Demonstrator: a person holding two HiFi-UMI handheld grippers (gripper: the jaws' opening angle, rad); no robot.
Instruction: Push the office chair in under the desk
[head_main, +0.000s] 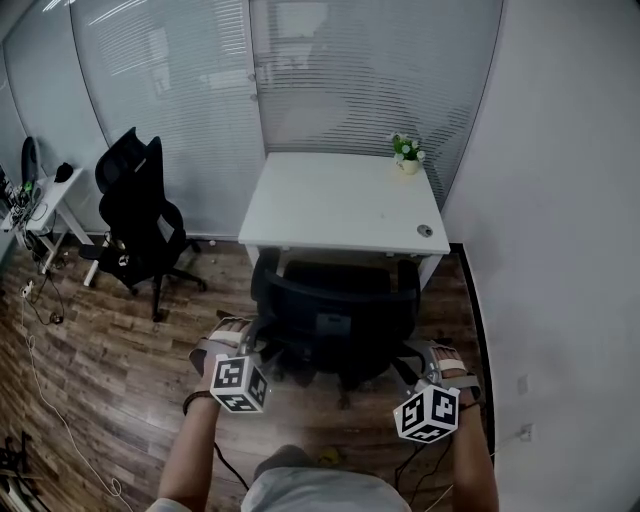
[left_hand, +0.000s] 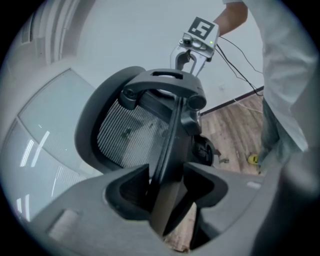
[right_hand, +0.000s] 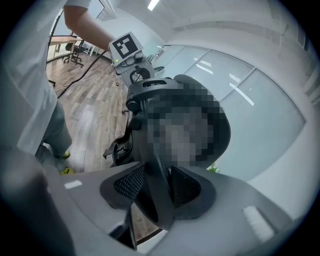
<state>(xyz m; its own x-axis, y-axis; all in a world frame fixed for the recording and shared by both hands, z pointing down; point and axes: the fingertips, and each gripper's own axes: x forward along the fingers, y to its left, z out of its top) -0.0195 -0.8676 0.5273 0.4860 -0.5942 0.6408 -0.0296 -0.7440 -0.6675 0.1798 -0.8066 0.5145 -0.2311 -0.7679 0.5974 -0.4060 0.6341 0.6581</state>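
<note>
Head view: chair (head_main: 335, 300) stands in front of the tabletop (head_main: 330, 205), at its near edge, with the backrest facing the person. The backrest top is just at that edge. Can't tell how far the seat is under it; the backrest hides it.

Left gripper (head_main: 252, 345) is on the backrest's left side and right gripper (head_main: 418, 362) on its right side, both on the near side of the tabletop.

Left gripper view: left gripper (left_hand: 167, 187) is clamped narrow on the thin rim of the chair (left_hand: 135, 125), which fills the gap between the jaws. The right gripper (left_hand: 192, 50) shows at the far side of the backrest.

Right gripper view: right gripper (right_hand: 157, 192) is also closed narrow on the rim of the chair (right_hand: 150, 100). The left gripper (right_hand: 134, 67) shows beyond it.

Plant (head_main: 406, 152) sits on the tabletop's far right corner. Second chair (head_main: 135, 215) is well left of the tabletop, on the wood floor (head_main: 110, 340).
</note>
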